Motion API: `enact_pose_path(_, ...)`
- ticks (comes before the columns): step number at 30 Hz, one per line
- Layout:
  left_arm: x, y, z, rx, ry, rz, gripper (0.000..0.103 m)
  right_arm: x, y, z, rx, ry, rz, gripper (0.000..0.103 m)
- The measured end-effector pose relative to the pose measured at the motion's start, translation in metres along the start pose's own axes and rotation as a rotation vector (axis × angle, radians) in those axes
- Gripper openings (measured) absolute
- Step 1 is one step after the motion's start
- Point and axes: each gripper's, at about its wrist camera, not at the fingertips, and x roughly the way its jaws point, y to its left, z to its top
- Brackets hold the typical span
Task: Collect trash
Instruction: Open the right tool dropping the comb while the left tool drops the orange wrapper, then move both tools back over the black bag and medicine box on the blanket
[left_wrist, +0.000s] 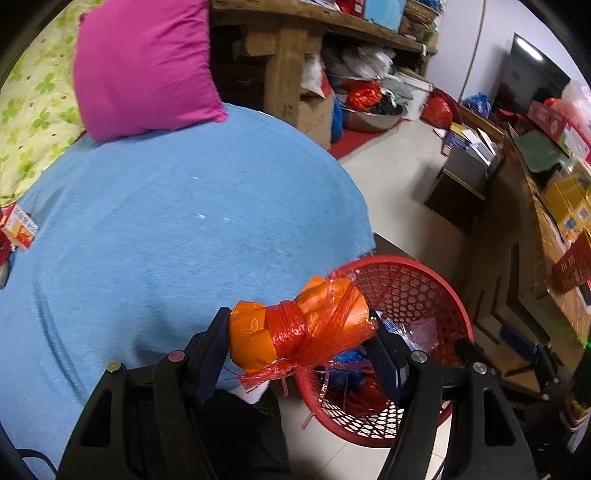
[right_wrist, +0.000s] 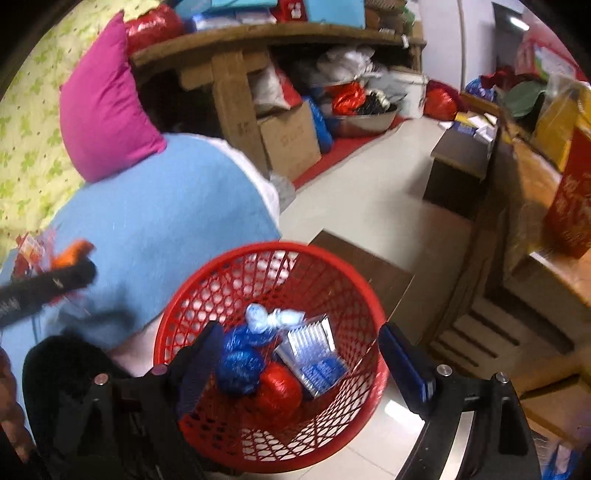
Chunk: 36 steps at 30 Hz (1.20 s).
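The left claw (left_wrist: 299, 332) is clamped on an orange wrapper bundle (left_wrist: 295, 328) tied round with shredded red plastic ribbon, and holds it in the air at the edge of the blue-covered bed (left_wrist: 166, 221), just beside the near rim of the red mesh wastebasket (left_wrist: 443, 295) on the floor. The step in hand looks like the carry to the bin: the bundle is lifted but not yet over the opening. The next move probably calls for shifting it to the right until it hangs above the basket mouth, then spreading the jaws; the loose ribbon strands may snag on a pad. The right claw (right_wrist: 301, 354) hovers over the same wastebasket (right_wrist: 221, 266) with its jaws wide apart and nothing between them. Inside lie blue foil balls (right_wrist: 238, 363), a red foil ball (right_wrist: 279, 387), a knotted pale blue bag (right_wrist: 260, 319) and a silvery packet (right_wrist: 314, 354). In the right view the left claw is a motion-blurred dark bar at the left edge, its load barely readable. A small red-and-white packet (left_wrist: 20, 227) lies on the bed at the frame edge, cut off; whether it is trash cannot be told.
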Motion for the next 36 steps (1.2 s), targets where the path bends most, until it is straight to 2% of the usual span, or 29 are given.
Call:
enact_pose_path(6,0.012,-0.021,-0.001,0.049,0.038,-0.041,0.071,-0.016,-0.01,0.011,0.021,-0.073,-0.019,0.088)
enact_pose_path(17,0.024,-0.039,-0.002,0.086,0.067,-0.067,0.071,-0.026,-0.024,0.019,0.044,-0.12,-0.042,0.088)
enact_pose_path(20,0.028,-0.042,-0.002,0.088,0.087,-0.1,0.072,-0.027,-0.029,0.019,0.053,-0.13,-0.064,0.088)
enact_pose_path(23,0.034,-0.044,-0.003,0.089,0.12,-0.121,0.073,-0.029,-0.034,0.019,0.057,-0.139,-0.099,0.094)
enact_pose_path(25,0.037,-0.044,-0.004,0.093,0.144,-0.113,0.076,-0.03,-0.037,0.019,0.063,-0.147,-0.114,0.095)
enact_pose_path(30,0.034,-0.04,-0.003,0.079,0.153,-0.149,0.079,-0.033,-0.037,0.022,0.061,-0.154,-0.116,0.095)
enact_pose_path(36,0.021,-0.025,0.004,0.029,0.114,-0.17,0.079,-0.036,-0.033,0.023,0.051,-0.167,-0.118,0.095)
